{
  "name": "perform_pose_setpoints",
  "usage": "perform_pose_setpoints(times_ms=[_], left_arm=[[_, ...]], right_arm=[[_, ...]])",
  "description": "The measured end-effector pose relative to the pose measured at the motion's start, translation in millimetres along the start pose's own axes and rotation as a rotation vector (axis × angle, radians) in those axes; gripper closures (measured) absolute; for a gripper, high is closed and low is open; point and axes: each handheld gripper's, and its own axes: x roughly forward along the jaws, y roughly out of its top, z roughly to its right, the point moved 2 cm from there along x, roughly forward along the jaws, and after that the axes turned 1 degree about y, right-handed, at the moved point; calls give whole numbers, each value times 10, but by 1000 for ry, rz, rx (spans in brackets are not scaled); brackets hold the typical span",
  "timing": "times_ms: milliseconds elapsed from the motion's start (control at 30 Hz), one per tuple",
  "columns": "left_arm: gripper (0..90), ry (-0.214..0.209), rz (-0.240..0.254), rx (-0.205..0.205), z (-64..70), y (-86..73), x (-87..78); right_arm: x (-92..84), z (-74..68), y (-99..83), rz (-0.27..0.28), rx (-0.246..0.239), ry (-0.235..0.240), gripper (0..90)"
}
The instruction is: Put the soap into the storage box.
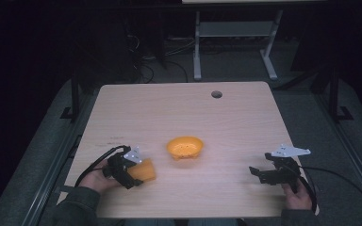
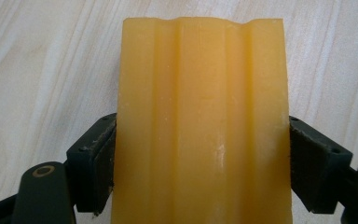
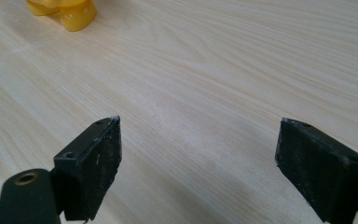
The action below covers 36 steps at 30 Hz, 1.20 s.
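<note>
Yellow block (image 2: pixel 203 126): a ribbed soap-like bar, near the front left of the worktop (image 1: pixel 245 113), clamped on both sides by the left claw (image 1: pixel 134 175)
Right claw (image 1: pixel 263 173): jaws wide apart, holding nothing, low over bare wood
Orange dish (image 1: pixel 185 147): perforated, mid-worktop, apart from the block
Advice: I think keep the grip firm and level, then lower the block slowly into the dish
</note>
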Motion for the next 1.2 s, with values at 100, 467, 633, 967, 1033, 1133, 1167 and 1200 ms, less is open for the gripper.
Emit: perform_pose_setpoints(times_ms=[100,467,633,967,1033,1133,1167,1200], left_arm=[[203,0,-3,1,3,0,-4],[205,-2,-6,-10,17,-13,-13],[206,3,-7,-11,11,-23,-23],[206,3,2,-14,18,-21,-50],[207,6,1,-13,8,-20,-60],[207,1,-6,-22,8,-26,-60],[207,19,-5,-15,0,-27,-69],[207,19,-5,-15,0,-27,-69]], right_arm=[[2,-1,-2,-2,-2,-1,140],[-2,-2,-2,-4,-1,-3,140],[-3,-1,-4,-4,0,-3,139],[3,-3,-3,-8,-1,-4,140],[5,-5,-3,-10,-2,-3,139],[5,-7,-3,-10,-3,-3,139],[4,-6,-2,-9,-3,-3,139],[4,-6,-2,-9,-3,-3,139]])
